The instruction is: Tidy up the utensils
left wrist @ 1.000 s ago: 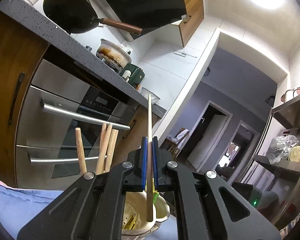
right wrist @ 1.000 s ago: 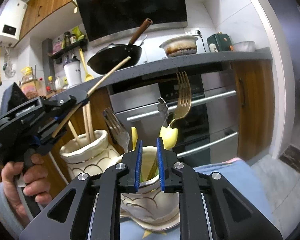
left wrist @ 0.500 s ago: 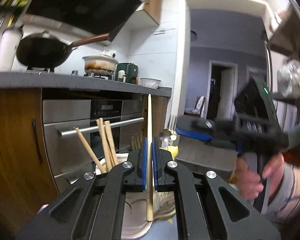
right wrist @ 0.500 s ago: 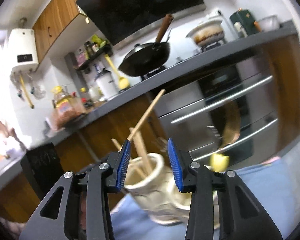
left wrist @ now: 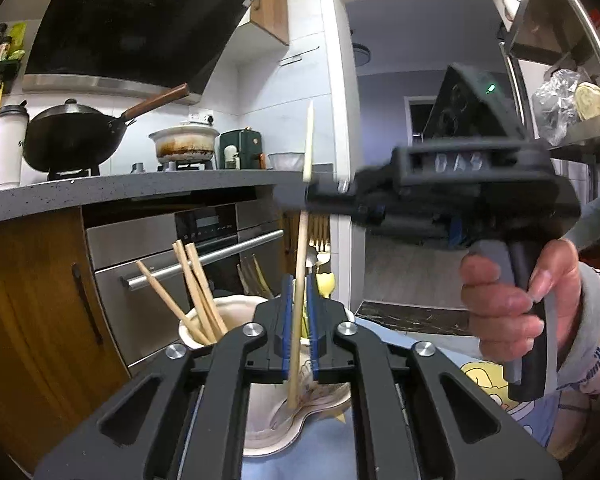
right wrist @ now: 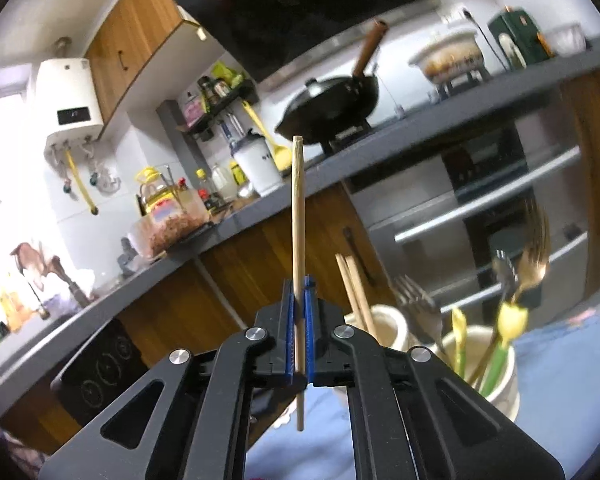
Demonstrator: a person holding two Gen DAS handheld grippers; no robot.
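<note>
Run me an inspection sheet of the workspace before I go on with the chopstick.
Surface: blue cloth under both holders.
Job's things: one chopstick, upright, between both grippers' pads; cream holder with more chopsticks; second holder with forks.
Clutter: bottles and jars on the far counter; nothing seen loose on the cloth.
Grippers: right gripper shut on the chopstick; left gripper lower on it, jaws opening, chopstick between its pads.
Cables: nothing seen near the holders.
Surroundings: wok and clay pot on the hob, oven below the counter.
</note>
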